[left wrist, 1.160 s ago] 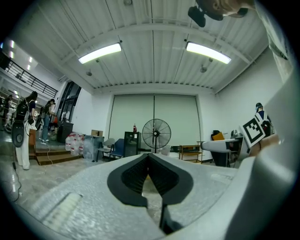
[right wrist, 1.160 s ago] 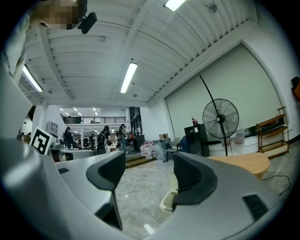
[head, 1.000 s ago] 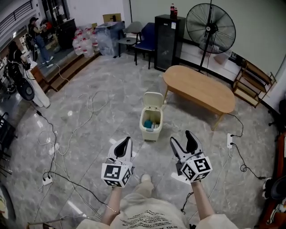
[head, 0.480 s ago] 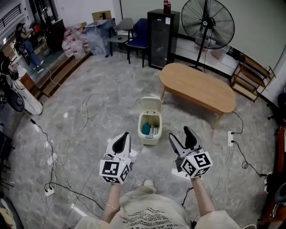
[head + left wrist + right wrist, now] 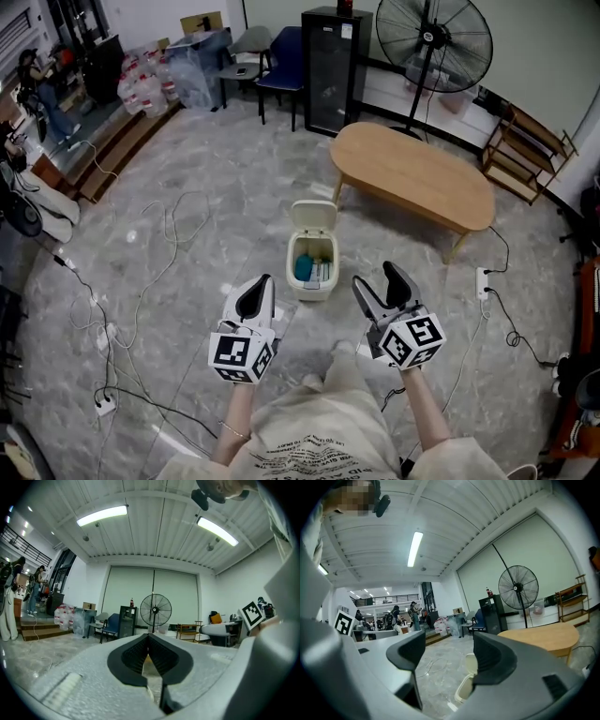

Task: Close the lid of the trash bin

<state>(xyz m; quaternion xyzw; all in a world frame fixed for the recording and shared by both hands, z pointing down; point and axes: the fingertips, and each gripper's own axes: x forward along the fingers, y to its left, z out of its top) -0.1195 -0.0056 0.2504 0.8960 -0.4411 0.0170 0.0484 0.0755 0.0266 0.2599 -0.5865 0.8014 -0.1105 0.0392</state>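
A small cream trash bin (image 5: 312, 262) stands on the grey marble floor ahead of me, its lid (image 5: 314, 217) tipped up at the back and teal and white rubbish showing inside. My left gripper (image 5: 255, 294) hangs below and left of the bin, jaws shut with nothing between them (image 5: 149, 654). On the other side my right gripper (image 5: 381, 285) stands open and empty, below and right of the bin. Between its jaws in the right gripper view I see the bin (image 5: 465, 686) with its raised lid.
A long wooden table (image 5: 412, 178) stands just behind and right of the bin. Cables (image 5: 169, 225) trail over the floor at left, and a power strip (image 5: 483, 282) lies at right. A standing fan (image 5: 432, 42), black cabinet (image 5: 327, 70) and chairs line the far wall.
I have stepped toward the bin: it and the table sit lower and nearer in the head view. Both grippers hold the same pose.
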